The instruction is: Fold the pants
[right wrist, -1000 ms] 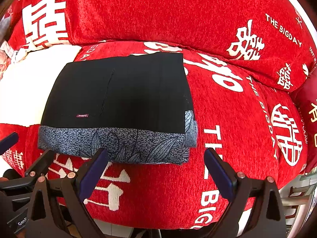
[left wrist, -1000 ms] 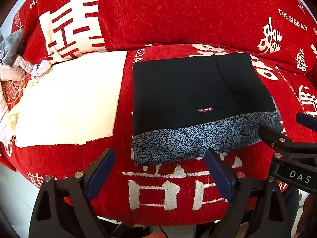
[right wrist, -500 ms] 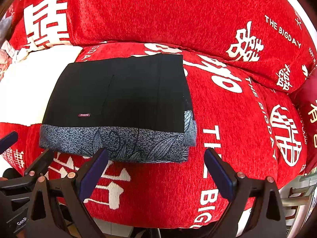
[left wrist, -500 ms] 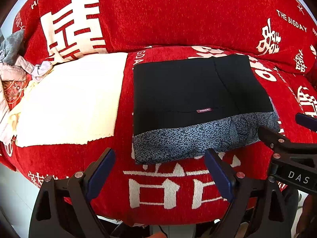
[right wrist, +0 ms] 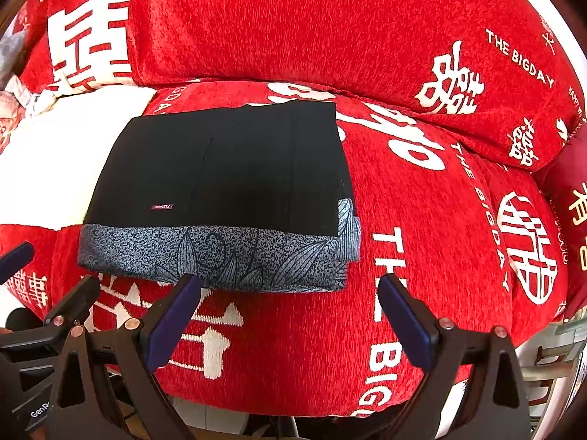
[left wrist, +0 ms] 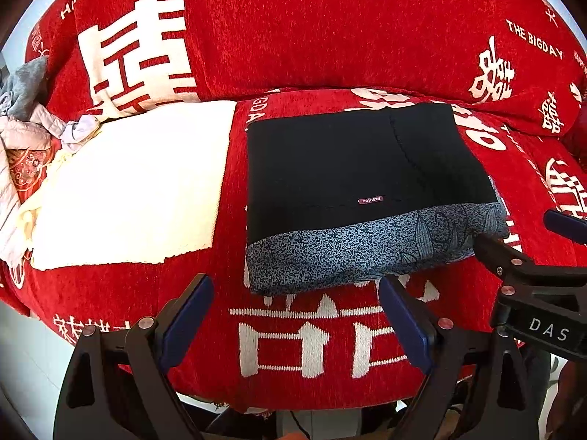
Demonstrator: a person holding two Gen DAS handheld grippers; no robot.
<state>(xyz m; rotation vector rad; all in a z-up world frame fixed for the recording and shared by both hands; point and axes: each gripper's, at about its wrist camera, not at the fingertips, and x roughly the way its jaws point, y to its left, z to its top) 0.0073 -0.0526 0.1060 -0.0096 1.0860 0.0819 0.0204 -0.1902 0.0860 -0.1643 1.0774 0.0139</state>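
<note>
The pants (left wrist: 352,183) lie folded into a flat rectangle on the red sofa seat, black on top with a blue-grey patterned layer along the near edge. They also show in the right wrist view (right wrist: 227,190). My left gripper (left wrist: 293,315) is open and empty, just in front of the pants' near edge. My right gripper (right wrist: 290,315) is open and empty, in front of the pants' near right corner. The right gripper also shows at the right of the left wrist view (left wrist: 528,242).
A red sofa cover (left wrist: 330,337) with white characters covers seat and backrest. A white cloth (left wrist: 135,187) lies left of the pants. A heap of other clothes (left wrist: 22,124) sits at the far left. The seat's front edge is just below the grippers.
Both views have shifted slightly; the pants sit a little lower in frame. The pants themselves have not moved, and both grippers stay open.
</note>
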